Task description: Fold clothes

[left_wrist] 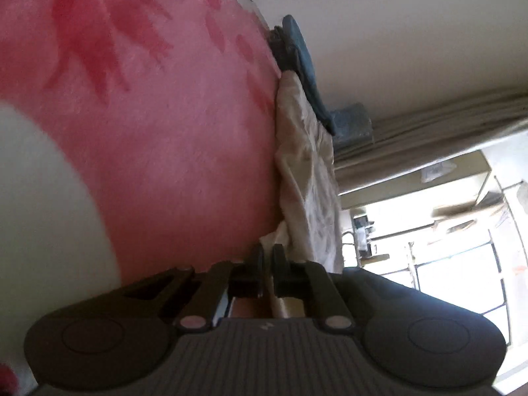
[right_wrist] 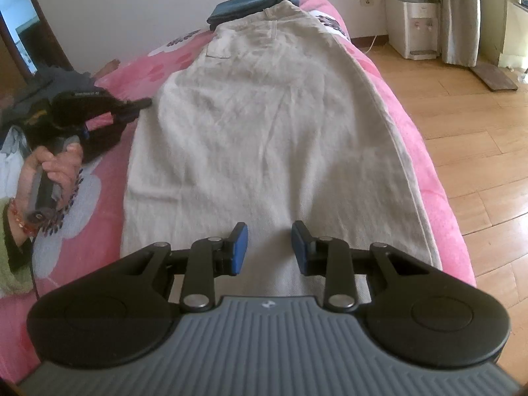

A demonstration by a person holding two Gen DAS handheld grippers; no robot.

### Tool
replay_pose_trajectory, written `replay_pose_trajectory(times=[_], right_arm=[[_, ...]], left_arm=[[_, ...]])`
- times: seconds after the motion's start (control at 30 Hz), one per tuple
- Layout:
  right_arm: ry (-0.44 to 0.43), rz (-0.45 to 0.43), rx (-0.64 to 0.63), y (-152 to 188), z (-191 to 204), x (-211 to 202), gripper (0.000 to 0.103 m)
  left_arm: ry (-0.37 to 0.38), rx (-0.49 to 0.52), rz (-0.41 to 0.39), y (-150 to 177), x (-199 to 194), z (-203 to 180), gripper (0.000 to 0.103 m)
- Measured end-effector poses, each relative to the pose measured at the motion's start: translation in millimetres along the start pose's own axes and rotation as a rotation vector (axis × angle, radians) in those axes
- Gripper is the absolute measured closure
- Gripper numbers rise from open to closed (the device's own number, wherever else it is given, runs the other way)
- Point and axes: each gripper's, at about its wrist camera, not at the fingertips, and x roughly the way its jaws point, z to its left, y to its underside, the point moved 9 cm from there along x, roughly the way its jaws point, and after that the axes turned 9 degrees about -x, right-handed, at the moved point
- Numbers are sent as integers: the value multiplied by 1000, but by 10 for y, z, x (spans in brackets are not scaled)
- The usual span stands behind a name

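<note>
The cream trousers point(right_wrist: 260, 125) lie flat down the middle of the frame on the pink bedspread point(right_wrist: 429, 178), waistband against a folded blue garment point(right_wrist: 250, 3) at the top. At left, the left gripper point(right_wrist: 140, 104) is clenched on the trousers' edge — the gathering step. The right gripper point(right_wrist: 270, 242) hovers released over the hem; next it must pinch there to lift and fold
</note>
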Motion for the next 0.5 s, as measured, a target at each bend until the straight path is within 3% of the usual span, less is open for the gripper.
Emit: replay_pose_trajectory(times=[0.13, 0.2, 0.27, 0.37, 0.4, 0.5], right_arm=[[-1, -2, -5, 0, -12, -3, 74], [-2, -3, -6, 0, -18, -4, 74], [-4, -5, -6, 2, -23, -7, 74], [-5, -7, -6, 1, -29, -8, 74], [-5, -7, -6, 1, -29, -6, 74], [-5, -10, -7, 1, -28, -2, 74]], left_arm=[[88, -59, 16, -5, -69, -70, 98], [48, -88, 27, -34, -52, 87, 98], [9, -9, 0, -4, -84, 34, 100], [-146, 292, -116, 54, -205, -168, 98], [-180, 350, -142, 70, -237, -199, 97], [-186, 447, -163, 142, -277, -356, 78]])
